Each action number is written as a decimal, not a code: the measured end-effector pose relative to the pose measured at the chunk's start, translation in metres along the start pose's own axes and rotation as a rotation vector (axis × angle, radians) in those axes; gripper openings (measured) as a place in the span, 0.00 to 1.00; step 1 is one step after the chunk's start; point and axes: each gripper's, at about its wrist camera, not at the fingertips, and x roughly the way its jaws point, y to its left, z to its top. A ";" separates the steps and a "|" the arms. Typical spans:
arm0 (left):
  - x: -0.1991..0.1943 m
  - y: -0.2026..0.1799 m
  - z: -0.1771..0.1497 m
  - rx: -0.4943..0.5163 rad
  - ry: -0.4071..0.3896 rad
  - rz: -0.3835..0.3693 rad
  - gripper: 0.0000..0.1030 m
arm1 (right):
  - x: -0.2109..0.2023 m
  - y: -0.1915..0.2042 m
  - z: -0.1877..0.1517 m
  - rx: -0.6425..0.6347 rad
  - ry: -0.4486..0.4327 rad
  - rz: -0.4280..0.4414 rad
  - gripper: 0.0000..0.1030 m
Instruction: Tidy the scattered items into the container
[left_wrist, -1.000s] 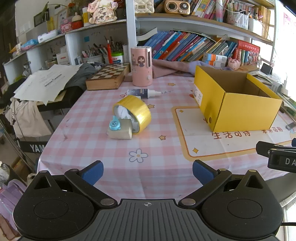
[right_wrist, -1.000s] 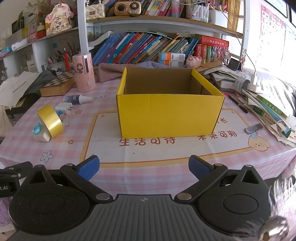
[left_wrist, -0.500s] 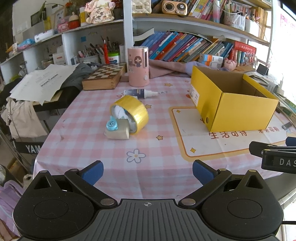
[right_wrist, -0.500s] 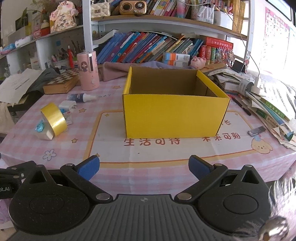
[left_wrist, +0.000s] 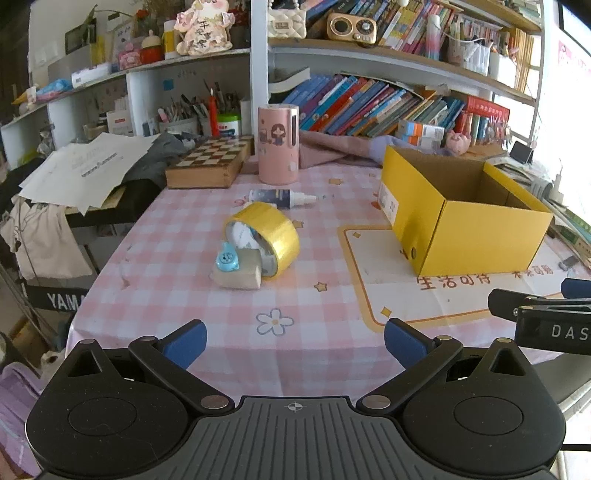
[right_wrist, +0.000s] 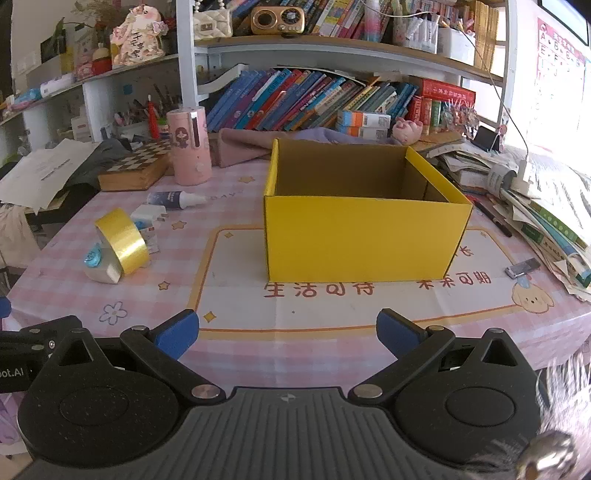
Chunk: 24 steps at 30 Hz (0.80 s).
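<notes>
The box (right_wrist: 365, 236) is bright yellow outside and brown inside. The tape roll (left_wrist: 271, 236) is shiny gold. The worktop (left_wrist: 177, 236) cloth has pink and white checks with little stars. The tall cup (left_wrist: 277, 144) is pink. The tool (right_wrist: 287, 328) has blue tips.

Left gripper (left_wrist: 294, 341) wide apart above pink checked tablecloth (left_wrist: 177, 236), yellow tape roll (left_wrist: 266, 237) well ahead.

One yellow box (right_wrist: 364, 240), one gold tape roll (left_wrist: 269, 236), one glue bottle (left_wrist: 280, 197), one pink cylinder (left_wrist: 277, 144), one chessboard case (left_wrist: 208, 164), two grippers.
</notes>
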 end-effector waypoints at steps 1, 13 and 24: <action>0.000 0.001 0.000 0.000 -0.002 0.000 1.00 | 0.000 0.002 0.000 -0.003 0.000 0.002 1.00; 0.001 0.009 -0.001 -0.023 0.000 0.008 1.00 | -0.002 0.012 0.006 -0.026 -0.009 0.036 1.00; 0.007 0.027 -0.001 -0.059 -0.003 0.073 1.00 | 0.013 0.030 0.015 -0.057 -0.027 0.094 1.00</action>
